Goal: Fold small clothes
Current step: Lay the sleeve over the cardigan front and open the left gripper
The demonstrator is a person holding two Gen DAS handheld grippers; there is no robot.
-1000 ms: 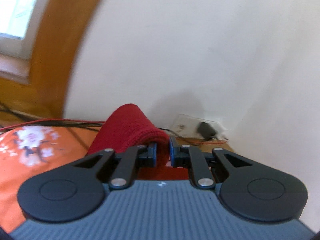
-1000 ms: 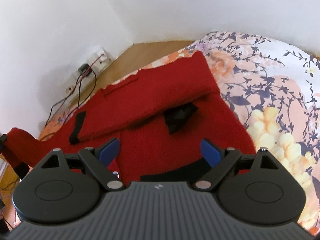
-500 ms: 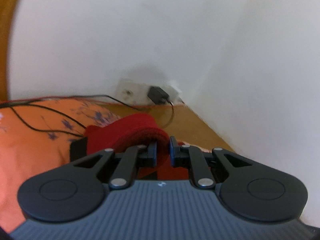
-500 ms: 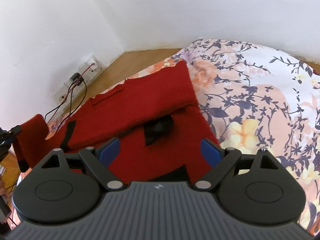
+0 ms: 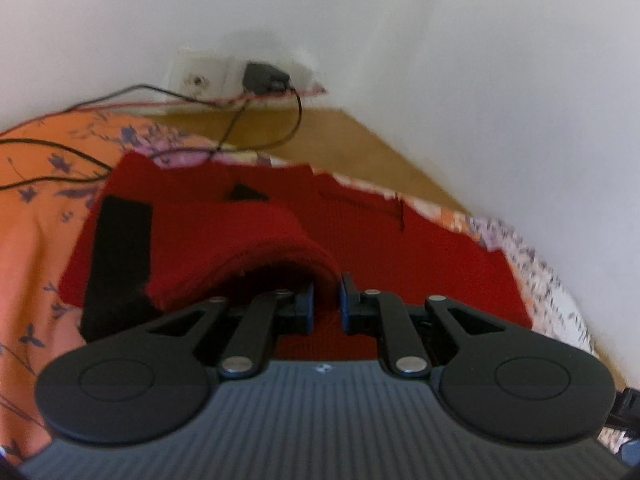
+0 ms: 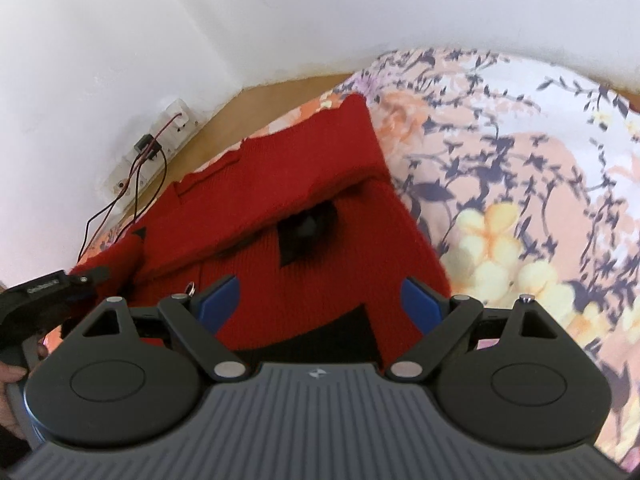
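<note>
A red knit sweater (image 6: 320, 208) with black patches lies spread on a floral bedsheet (image 6: 520, 160), one sleeve folded across its body. My left gripper (image 5: 326, 300) is shut on a fold of the sweater's red edge (image 5: 280, 240), lifted and curled over the garment; a black cuff band (image 5: 120, 248) hangs on the left. In the right wrist view the left gripper (image 6: 86, 276) shows at the left edge with red fabric bunched at its tips. My right gripper (image 6: 320, 304) hovers open above the sweater's lower part, its blue pads wide apart and holding nothing.
A wall socket strip (image 5: 248, 76) with a black plug and cables (image 5: 160, 96) runs along the white wall. A strip of wooden floor (image 5: 340, 148) lies between wall and bed. A hand (image 6: 12, 372) holds the left gripper's handle.
My left gripper has carried the red fabric down and over the sweater body, tilting toward the bed. My right gripper has risen slightly and stayed open.
</note>
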